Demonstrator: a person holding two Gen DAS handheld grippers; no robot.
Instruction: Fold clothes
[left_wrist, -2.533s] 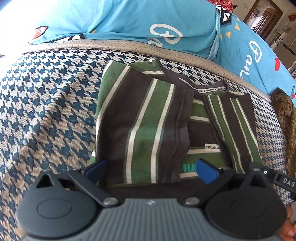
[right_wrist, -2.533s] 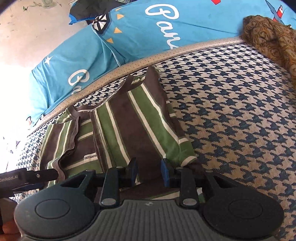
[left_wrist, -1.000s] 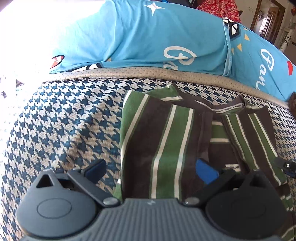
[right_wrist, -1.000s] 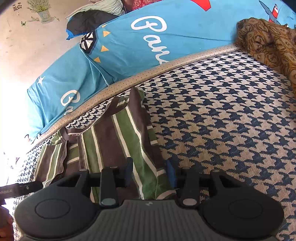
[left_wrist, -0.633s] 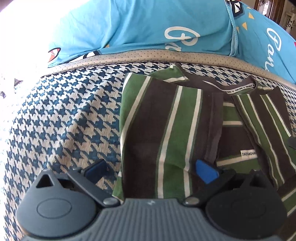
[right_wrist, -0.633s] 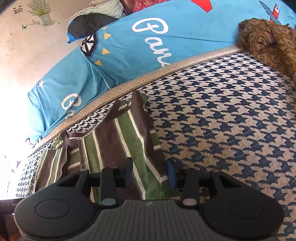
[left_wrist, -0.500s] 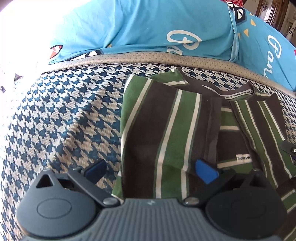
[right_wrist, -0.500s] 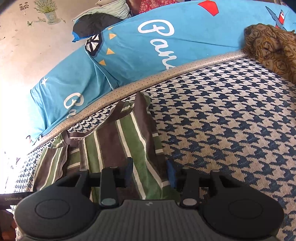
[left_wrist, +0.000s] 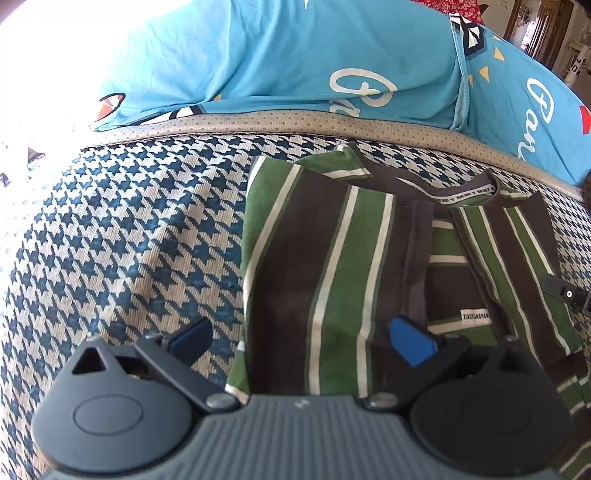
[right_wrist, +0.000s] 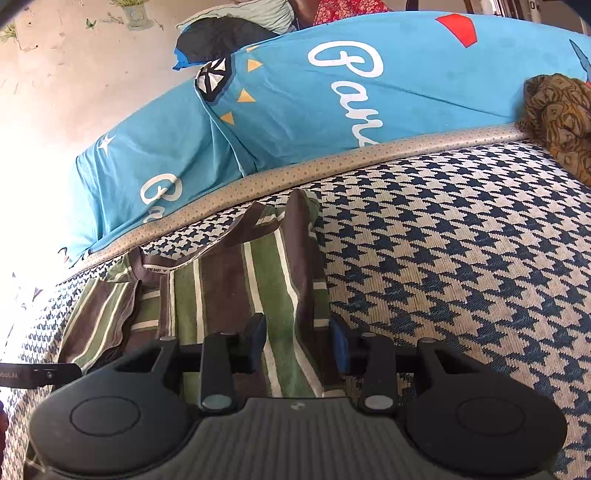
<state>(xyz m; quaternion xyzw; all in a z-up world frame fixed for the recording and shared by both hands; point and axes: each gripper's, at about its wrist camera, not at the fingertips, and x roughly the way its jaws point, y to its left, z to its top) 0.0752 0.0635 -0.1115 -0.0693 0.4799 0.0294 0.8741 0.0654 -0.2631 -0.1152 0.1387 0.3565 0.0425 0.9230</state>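
- striped shirt (left_wrist: 321, 266) lies flat on the houndstooth bed cover (left_wrist: 129, 240), collar end toward the blue pillows (left_wrist: 295, 62), hem end near both grippers.
- done so far, judging by how it lies: both side panels look folded in toward the middle, so shirt is a narrow strip w/ a slim gap down the centre where the white label (left_wrist: 475, 316) shows.
- left side flap sits flat and tidy; right flap (right_wrist: 236, 295) a bit rumpled along its outer edge in the right wrist view.
- left gripper (left_wrist: 301, 338): jaws spread wide, nothing held; one blue pad over the cover just left of the shirt edge, the other over the shirt near the centre gap.
- right gripper (right_wrist: 297, 341): jaws apart but narrower, straddling the shirt's right edge near the hem; fabric sits between the pads, not pinched as far as i can tell.
- left to do, prob: grab hem corners, bring hem up to the collar for the crosswise fold, then smooth.
- est. roughly halfway thru.
- brown patterned cloth (right_wrist: 561, 118) at far right of bed, well apart, untouched.
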